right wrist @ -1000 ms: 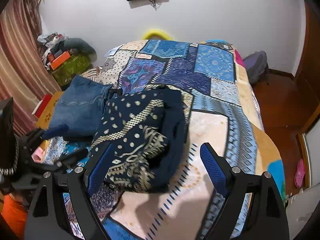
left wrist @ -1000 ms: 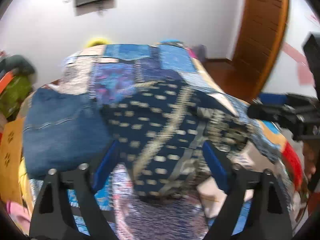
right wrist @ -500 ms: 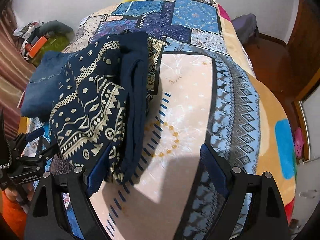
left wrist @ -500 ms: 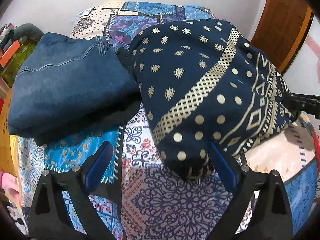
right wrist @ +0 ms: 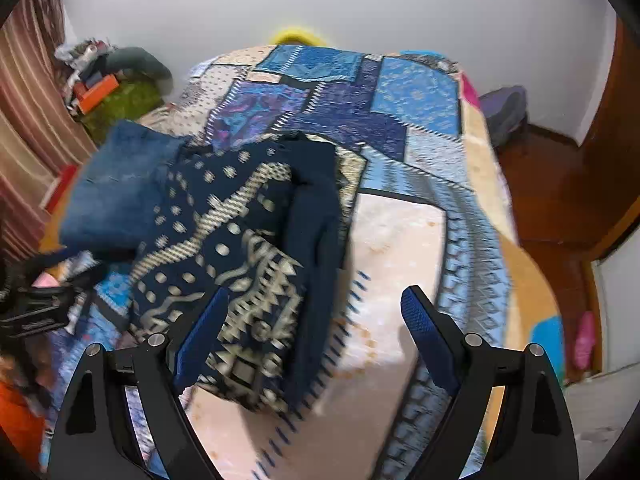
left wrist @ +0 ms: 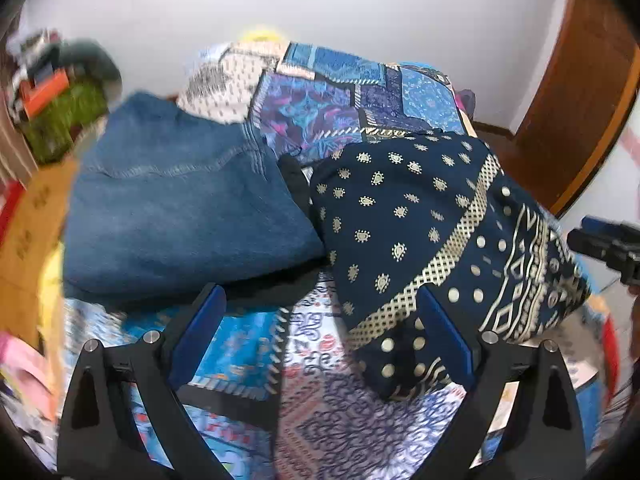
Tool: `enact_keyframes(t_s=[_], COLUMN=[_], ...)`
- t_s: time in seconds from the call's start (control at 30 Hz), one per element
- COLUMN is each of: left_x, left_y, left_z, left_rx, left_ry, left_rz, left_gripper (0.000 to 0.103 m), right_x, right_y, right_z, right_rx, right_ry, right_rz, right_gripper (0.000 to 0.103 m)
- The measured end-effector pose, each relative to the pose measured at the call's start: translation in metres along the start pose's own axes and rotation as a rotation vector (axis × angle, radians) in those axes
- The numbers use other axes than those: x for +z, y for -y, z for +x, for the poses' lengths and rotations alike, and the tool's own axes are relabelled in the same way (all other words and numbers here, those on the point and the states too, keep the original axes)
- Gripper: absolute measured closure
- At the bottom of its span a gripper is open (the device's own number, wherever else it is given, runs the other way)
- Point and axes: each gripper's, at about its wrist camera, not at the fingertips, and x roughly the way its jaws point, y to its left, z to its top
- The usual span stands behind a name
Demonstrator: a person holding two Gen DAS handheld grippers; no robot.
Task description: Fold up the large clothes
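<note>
A folded navy garment with a gold print [left wrist: 432, 236] lies on the patchwork bedspread [left wrist: 344, 96], right of folded blue jeans [left wrist: 176, 208]. My left gripper [left wrist: 320, 320] is open and empty, held above the bed in front of both piles. The navy garment [right wrist: 244, 248] and the jeans [right wrist: 120, 188] also show in the right wrist view. My right gripper [right wrist: 314, 312] is open and empty, above the garment's near edge. The right gripper's body shows at the right edge of the left wrist view [left wrist: 608, 248].
The bedspread [right wrist: 400, 240] stretches bare to the right of the garment. A green bag with clutter [right wrist: 116, 96] sits at the left by a striped curtain [right wrist: 24, 112]. A wooden door [left wrist: 576, 92] and wood floor [right wrist: 552, 184] lie to the right.
Both grippers have pulled back and tilted up, so the wall shows again. The navy garment and jeans stay in place on the bed.
</note>
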Motion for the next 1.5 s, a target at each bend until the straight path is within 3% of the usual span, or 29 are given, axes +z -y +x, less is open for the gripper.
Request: enact_keyframes(t_s=[0.13, 0.3, 0.4, 0.63, 0.77, 0.83, 0.9, 0.97, 1.07, 1.2, 1.5], left_x=[-0.001, 0.000, 0.003, 0.005, -0.002, -0.002, -0.002, -0.001, -0.001, 0.002, 0.035], left_y=[-0.006, -0.010, -0.015, -0.021, -0.026, -0.025, -0.021, -0.015, -0.010, -0.005, -0.037], left_z=[0.032, 0.058, 0.073, 0.112, 0.132, 0.132, 0.131, 0.123, 0.113, 0.090, 0.001], left_rx=[-0.158, -0.242, -0.314, -0.504, -0.609, -0.624, -0.646, -0.614, -0.581, -0.572, -0.584], left_ry=[-0.103, -0.145, -0.181, -0.283, -0.327, -0.324, -0.329, -0.318, -0.314, -0.302, -0.135], left_rz=[-0.083, -0.173, -0.254, -0.395, -0.495, -0.500, -0.492, -0.461, -0.448, -0.415, -0.333], left_gripper=[0.007, 0.007, 0.006, 0.005, 0.005, 0.005, 0.013, 0.019, 0.027, 0.040, 0.043], right_x=[0.005, 0.008, 0.006, 0.011, 0.007, 0.005, 0.001, -0.001, -0.005, -0.005, 0.033], right_y=[0.009, 0.021, 0.025, 0.026, 0.030, 0.035, 0.038, 0.039, 0.037, 0.027, -0.027], right_z=[0.022, 0.057, 0.072, 0.094, 0.103, 0.102, 0.100, 0.095, 0.084, 0.068, 0.032], right_rx=[0.097, 0.125, 0.186, 0.322, 0.370, 0.386, 0.415, 0.433, 0.448, 0.441, 0.466], right_ry=[-0.047, -0.154, -0.212, -0.251, -0.267, -0.270, -0.280, -0.286, -0.306, -0.306, -0.217], right_rz=[0.085, 0.145, 0.182, 0.266, 0.335, 0.360, 0.396, 0.413, 0.443, 0.446, 0.371], right_gripper=[0.017, 0.017, 0.017, 0.017, 0.030, 0.038, 0.051, 0.066, 0.075, 0.079, 0.080])
